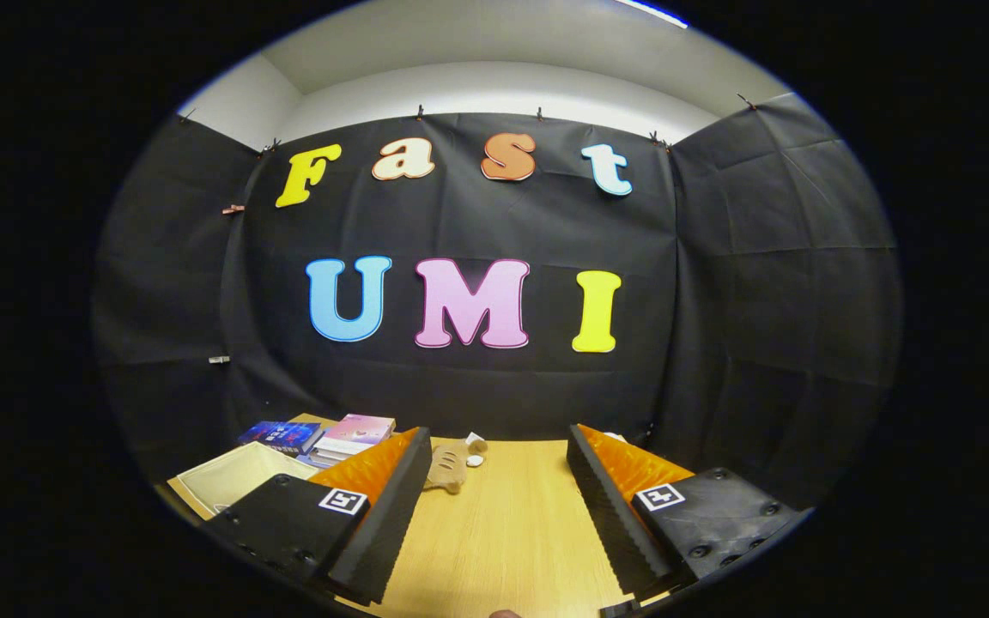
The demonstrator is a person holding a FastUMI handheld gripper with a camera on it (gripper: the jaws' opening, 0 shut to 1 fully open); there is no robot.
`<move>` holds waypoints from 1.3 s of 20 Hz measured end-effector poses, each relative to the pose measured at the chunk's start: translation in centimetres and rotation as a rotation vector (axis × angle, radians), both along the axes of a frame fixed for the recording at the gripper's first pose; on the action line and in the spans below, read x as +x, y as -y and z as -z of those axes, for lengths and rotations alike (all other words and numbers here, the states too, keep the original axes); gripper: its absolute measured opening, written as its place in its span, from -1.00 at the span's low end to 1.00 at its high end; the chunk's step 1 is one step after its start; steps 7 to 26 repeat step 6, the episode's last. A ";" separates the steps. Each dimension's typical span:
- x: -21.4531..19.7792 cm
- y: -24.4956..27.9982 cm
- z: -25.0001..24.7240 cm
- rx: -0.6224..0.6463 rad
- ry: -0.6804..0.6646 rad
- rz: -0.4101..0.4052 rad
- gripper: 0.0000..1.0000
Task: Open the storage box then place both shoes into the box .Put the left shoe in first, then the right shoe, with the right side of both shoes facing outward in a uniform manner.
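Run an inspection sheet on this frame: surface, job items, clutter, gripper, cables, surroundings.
Surface: wooden table, bare between the fingers.
Job's things: cream open-topped box beside the left finger; whether it is the storage box cannot be told; shoes: nothing seen.
Clutter: books stacked behind the box; tan plush toy beyond the left finger.
Gripper: gripper open, fingers spread wide over the table, holding nothing.
Cables: nothing seen.
Surroundings: black cloth wall around the table; white wall above.

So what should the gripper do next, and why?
Probably tip downward and swing toward the cream box beside the books. The gripper is open with nothing between its fingers, aimed mostly at the wall, over bare table. The box lies off to one side.
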State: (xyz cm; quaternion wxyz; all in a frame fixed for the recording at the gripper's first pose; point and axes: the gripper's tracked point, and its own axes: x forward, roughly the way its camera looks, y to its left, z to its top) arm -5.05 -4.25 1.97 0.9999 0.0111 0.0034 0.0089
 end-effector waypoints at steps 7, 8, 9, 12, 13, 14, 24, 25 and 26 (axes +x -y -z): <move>-0.8 -0.6 -1.2 0.040 0.030 0.023 0.96; -0.8 -0.6 -1.2 0.040 0.030 0.023 0.96; -0.8 -0.6 -1.2 0.040 0.030 0.023 0.96; -0.8 -0.6 -1.2 0.040 0.030 0.023 0.96; -0.8 -0.6 -1.2 0.040 0.030 0.023 0.96; -0.8 -0.6 -1.2 0.040 0.030 0.023 0.96; -0.8 -0.6 -1.2 0.040 0.030 0.023 0.96; -0.8 -0.6 -1.2 0.040 0.030 0.023 0.96; -0.8 -0.6 -1.2 0.040 0.030 0.023 0.96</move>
